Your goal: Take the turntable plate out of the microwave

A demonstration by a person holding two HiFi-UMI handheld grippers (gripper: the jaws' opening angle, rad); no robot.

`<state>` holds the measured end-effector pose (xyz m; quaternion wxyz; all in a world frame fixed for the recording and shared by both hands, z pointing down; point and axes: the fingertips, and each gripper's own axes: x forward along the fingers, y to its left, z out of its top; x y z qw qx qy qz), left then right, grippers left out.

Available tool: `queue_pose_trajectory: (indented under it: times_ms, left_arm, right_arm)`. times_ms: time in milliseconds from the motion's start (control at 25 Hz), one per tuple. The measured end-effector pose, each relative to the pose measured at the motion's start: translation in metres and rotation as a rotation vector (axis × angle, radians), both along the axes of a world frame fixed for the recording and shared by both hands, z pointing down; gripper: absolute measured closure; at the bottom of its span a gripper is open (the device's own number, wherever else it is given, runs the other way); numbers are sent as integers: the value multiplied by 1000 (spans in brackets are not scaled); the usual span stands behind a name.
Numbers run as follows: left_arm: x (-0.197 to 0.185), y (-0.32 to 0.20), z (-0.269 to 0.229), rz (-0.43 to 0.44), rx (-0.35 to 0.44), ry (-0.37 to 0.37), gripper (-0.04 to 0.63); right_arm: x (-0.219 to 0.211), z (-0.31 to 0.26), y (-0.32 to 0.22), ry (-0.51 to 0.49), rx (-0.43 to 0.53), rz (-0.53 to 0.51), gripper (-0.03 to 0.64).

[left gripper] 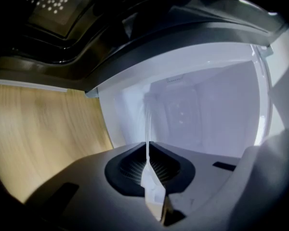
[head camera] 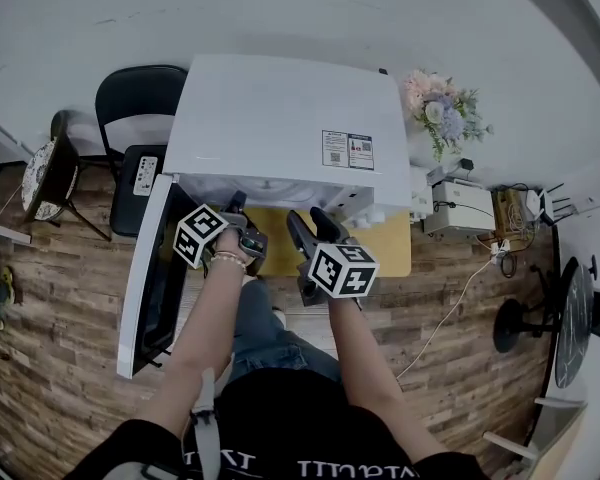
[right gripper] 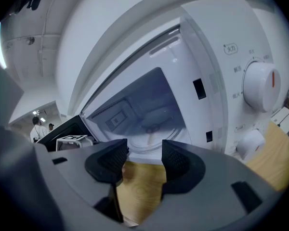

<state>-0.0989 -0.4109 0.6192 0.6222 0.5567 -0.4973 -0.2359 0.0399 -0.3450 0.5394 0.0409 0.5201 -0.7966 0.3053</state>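
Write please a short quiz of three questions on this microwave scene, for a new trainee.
1. True or false: the door of the microwave is closed.
2. Which gripper is shut on the rim of the turntable plate? A) left gripper B) right gripper C) neither
3. Fill in: the right gripper's jaws stand ___, with nothing between them.
Key: 1 false, the door stands open; 2 A; 3 open.

Head view looks steeply down on the microwave (head camera: 280, 118); both gripper views sit close, facing into it.
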Motion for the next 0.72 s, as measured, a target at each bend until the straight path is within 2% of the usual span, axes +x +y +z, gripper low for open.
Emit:
queue_pose_trajectory:
  times_ms: [120,520,720]
  left_arm:
    - [-1,2,-3,0,1,4,569]
    - [0,3,-4,22,-1,6,569]
    - [1,3,-7,27,-9,12,569]
  right_arm:
    - [-4,8,-6,-71,-32,14,397]
    - [-14,49,-38,-405,-215,141,432]
    - [-20,53,-52,-551,-260,183,431]
